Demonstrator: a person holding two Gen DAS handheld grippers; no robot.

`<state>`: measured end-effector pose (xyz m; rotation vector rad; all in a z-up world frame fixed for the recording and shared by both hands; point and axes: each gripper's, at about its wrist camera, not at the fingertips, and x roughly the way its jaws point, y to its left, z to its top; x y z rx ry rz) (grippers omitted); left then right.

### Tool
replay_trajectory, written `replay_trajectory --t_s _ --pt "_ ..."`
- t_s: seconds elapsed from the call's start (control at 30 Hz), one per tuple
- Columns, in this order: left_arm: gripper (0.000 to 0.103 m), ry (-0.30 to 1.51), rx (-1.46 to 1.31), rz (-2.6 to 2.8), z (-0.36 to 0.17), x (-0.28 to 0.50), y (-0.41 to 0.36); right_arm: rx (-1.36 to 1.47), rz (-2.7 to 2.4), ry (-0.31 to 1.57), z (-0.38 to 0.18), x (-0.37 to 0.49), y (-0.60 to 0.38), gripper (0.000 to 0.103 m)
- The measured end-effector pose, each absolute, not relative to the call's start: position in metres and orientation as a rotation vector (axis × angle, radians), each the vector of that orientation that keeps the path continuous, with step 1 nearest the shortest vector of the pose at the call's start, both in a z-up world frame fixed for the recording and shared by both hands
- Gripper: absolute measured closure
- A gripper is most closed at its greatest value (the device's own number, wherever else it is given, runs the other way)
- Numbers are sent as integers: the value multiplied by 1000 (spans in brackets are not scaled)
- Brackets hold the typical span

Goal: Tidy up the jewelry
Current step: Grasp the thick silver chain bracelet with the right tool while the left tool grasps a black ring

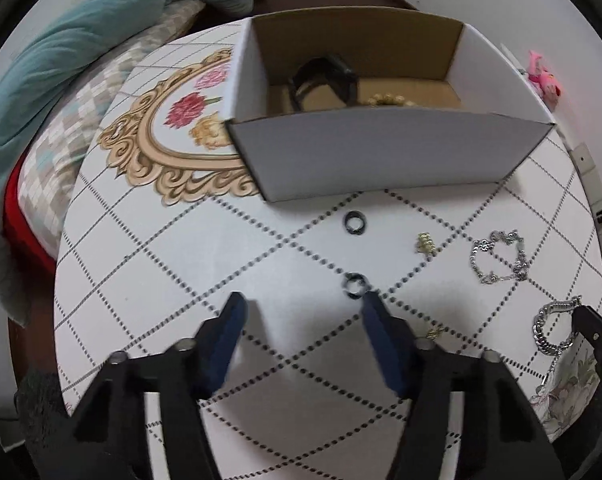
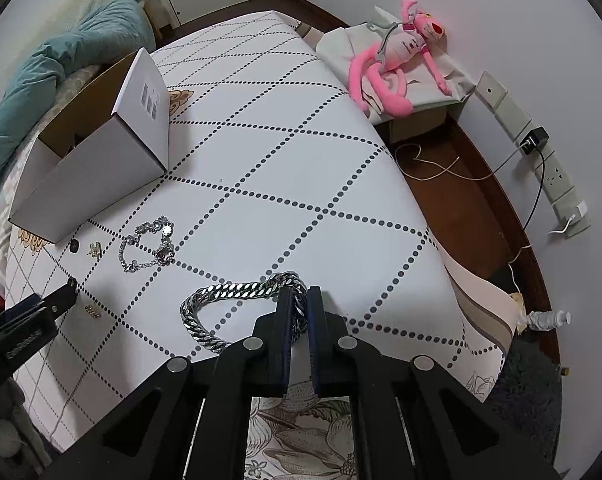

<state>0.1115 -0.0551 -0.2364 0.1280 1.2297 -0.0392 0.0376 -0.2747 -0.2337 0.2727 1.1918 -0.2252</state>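
1. Gripping the heavy silver curb-link chain bracelet at one end of its loop, the right gripper is seen with its pads closed on the links; the rest of the loop lies on the table, well in front of the white cardboard box.
2. The chain is judged heavy, limp and smooth; it will likely sag and swing when lifted, so a firm pinch across the links is advised.
3. The left gripper is held partly open, nothing between its pads; a small dark ring lies just beside its right fingertip, in front of the box.
4. The ring is judged light, stiff and prone to slipping; it is best pinched across its band.
5. The table is covered by a white cloth with dotted diamonds; a bedroom is shown, with a teal duvet beyond the box.
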Motion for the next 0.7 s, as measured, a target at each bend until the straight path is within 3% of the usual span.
replay_trajectory --t_s 0.07,0.13,0.3,0.5,0.67,0.7 --pt "57 1224 140 -47 -236 112 -58 270 -227 1194 -234 38 -274 96" --pt "72 1220 138 -68 -235 113 -62 261 -229 1197 -234 39 -273 96" --pt "96 1217 138 -95 -235 116 -67 257 -227 1199 -233 40 -272 96" --pt "96 1212 74 -107 -229 114 -63 274 -216 1201 -233 39 -274 98" --pt "89 1222 58 -135 -231 121 -64 279 -219 1198 -233 39 -273 98" --pt "82 1211 67 -131 -230 122 -65 282 -219 1199 -233 39 -273 98"
